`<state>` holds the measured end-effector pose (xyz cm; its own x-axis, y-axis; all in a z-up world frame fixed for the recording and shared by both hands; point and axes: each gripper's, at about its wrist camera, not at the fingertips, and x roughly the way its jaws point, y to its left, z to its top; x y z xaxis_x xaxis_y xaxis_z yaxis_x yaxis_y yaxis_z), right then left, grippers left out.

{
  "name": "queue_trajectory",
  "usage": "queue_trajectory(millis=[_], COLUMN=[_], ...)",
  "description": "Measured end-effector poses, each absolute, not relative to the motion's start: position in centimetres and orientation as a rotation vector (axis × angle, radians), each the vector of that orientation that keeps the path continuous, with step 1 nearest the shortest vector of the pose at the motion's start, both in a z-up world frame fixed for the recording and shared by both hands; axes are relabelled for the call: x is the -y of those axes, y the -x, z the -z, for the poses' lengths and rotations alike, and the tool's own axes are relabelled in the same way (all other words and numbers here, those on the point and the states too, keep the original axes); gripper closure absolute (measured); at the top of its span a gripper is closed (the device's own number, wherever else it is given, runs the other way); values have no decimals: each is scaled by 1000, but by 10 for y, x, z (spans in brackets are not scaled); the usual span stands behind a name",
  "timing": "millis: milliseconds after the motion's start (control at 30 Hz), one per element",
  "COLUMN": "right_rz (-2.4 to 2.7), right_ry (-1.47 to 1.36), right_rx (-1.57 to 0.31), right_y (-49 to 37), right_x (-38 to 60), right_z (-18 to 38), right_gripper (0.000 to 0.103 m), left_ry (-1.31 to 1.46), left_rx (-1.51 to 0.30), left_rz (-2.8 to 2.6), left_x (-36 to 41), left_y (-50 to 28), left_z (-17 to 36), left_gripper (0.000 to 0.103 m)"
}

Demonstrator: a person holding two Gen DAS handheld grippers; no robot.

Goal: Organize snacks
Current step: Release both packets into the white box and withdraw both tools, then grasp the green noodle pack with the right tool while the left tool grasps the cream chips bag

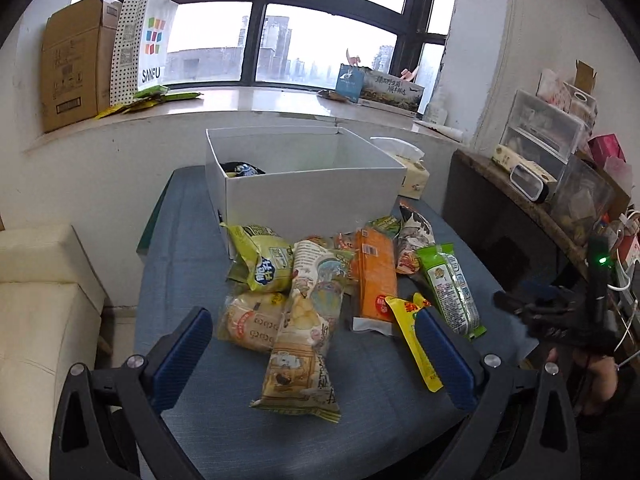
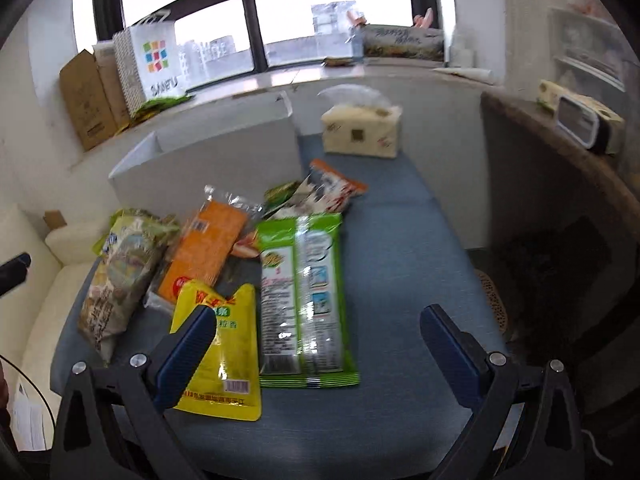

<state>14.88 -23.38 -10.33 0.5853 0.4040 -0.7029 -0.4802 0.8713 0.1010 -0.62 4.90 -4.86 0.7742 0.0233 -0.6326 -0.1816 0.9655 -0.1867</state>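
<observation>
Both the left tongs [image 1: 314,354] and right tongs [image 2: 318,350] hung spread and empty over the blue tabletop [image 1: 180,280]. The snack packets [image 1: 304,312] lay heaped just near the white box [image 1: 312,192] (one dark item inside).

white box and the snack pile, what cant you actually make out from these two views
- White box contents: in the left wrist view its front wall hides all but one dark packet; in the right wrist view the inside does not show at all.
- Packets under the pile: the orange packet and long cartoon bag cover them.
- Label text: the right wrist view is motion-blurred, so the green packet cannot be read.
- Yellow pouch: partly behind a gripper finger.
</observation>
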Motion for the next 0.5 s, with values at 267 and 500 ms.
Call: queue_trajectory(millis=[267, 500], right_rz=[-544, -591], right_ry=[188, 272], right_rx=[-880, -936], right_y=[-181, -189], right_x=[199, 188], right_z=[139, 158], right_gripper=[0, 37], left_ry=[175, 145], left_rx=[-693, -723], left_rz=[-91, -110], left_x=[-34, -28], left_y=[3, -2], left_z=[53, 62], left_gripper=[0, 0])
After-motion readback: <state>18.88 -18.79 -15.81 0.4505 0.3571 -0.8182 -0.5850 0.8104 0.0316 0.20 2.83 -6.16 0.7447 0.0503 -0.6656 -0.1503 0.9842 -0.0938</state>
